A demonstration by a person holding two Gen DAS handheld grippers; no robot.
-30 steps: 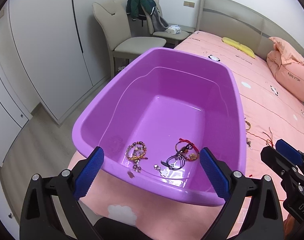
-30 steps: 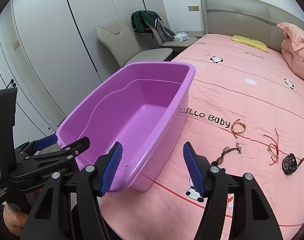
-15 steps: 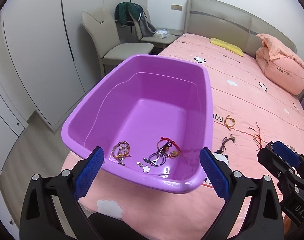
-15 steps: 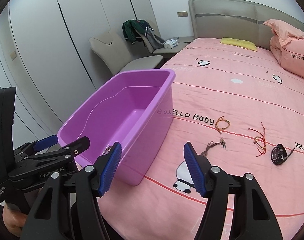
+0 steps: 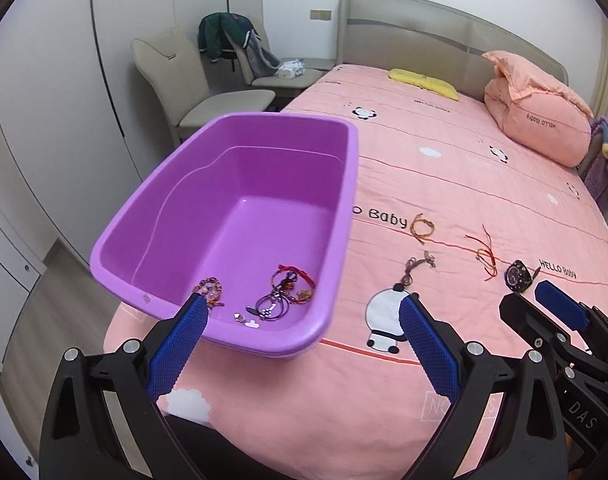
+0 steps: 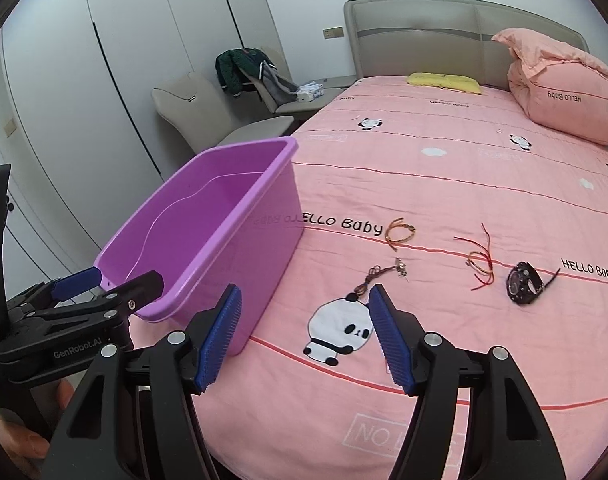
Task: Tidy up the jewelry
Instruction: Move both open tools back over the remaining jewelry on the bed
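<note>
A purple plastic tub (image 5: pixel 343 168) (image 6: pixel 264 216) stands on the pink bed's near left corner. Several bracelets (image 5: pixel 290 284) lie on its floor. On the sheet to its right lie an orange braided bracelet (image 5: pixel 422 228) (image 6: pixel 399 232), a dark cord with a charm (image 5: pixel 417 266) (image 6: pixel 383 272), a red string bracelet (image 5: pixel 485 256) (image 6: pixel 479 260) and a black watch (image 5: pixel 517 276) (image 6: pixel 523 280). My left gripper (image 5: pixel 300 320) is open and empty above the tub's near edge. My right gripper (image 6: pixel 304 316) is open and empty, just short of the dark cord.
The pink bed (image 6: pixel 463 160) has a folded quilt (image 5: pixel 539 120) and a yellow pillow (image 5: pixel 423 80) at the headboard. Chairs (image 5: pixel 208 92) with clothes stand left of the bed, beside white wardrobes (image 5: pixel 44 120). The bed edge drops to the wooden floor at left.
Both grippers have pulled back and swung right. The tub sits smaller and further left in both views, and the loose jewellery on the sheet has come nearer the middle. Both stay open.
</note>
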